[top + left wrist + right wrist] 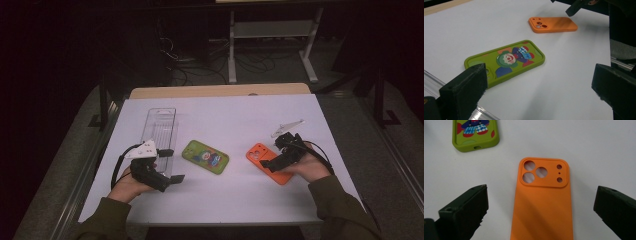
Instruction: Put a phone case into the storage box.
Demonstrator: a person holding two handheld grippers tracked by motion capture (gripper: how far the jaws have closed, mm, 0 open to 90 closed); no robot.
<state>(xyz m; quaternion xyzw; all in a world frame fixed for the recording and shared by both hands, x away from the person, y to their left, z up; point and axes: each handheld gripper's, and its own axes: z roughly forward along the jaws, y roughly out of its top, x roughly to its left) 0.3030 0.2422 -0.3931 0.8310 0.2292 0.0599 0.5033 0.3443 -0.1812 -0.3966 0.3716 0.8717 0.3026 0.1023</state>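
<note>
Two phone cases on the white table: orange case under the wide-open right gripper, green clown case near the left gripper, also released. Likely light, flexible silicone; pinch across the long edges. One clear plastic tray beside them.

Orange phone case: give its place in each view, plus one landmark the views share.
High view: the orange phone case lies right of centre on the white table, partly under the right tool.
Left gripper view: upper middle, camera holes to the left.
Right gripper view: bottom centre, between the open jaws, camera holes at top.
Shared landmark: the green clown phone case, beside it in all three views.
</note>
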